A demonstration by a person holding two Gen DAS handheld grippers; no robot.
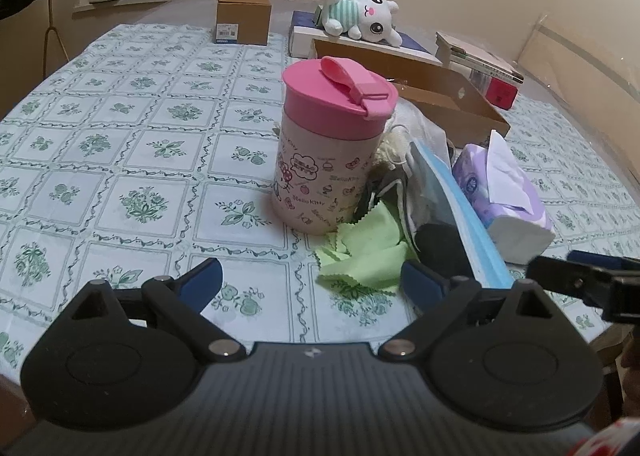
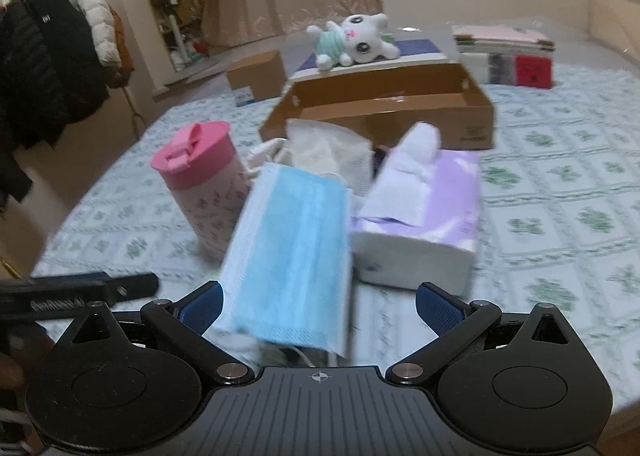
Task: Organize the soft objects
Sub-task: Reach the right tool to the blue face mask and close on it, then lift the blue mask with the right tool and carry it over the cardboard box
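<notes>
Between the spread right tool [image 2: 318, 306] fingers, blue mask [image 2: 288, 252], untouched

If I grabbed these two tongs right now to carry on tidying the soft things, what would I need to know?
Left tongs: open, empty, near the light green cleaning cloth.
Right tongs: open, empty, with the blue pleated face mask lying between them.
The soft pile sits between the pink-lidded Hello Kitty cup and the purple tissue pack.
The open brown cardboard box behind looks empty.
White plush toy lies on a box at the back.
Nothing looks sorted yet; everything remains.
</notes>
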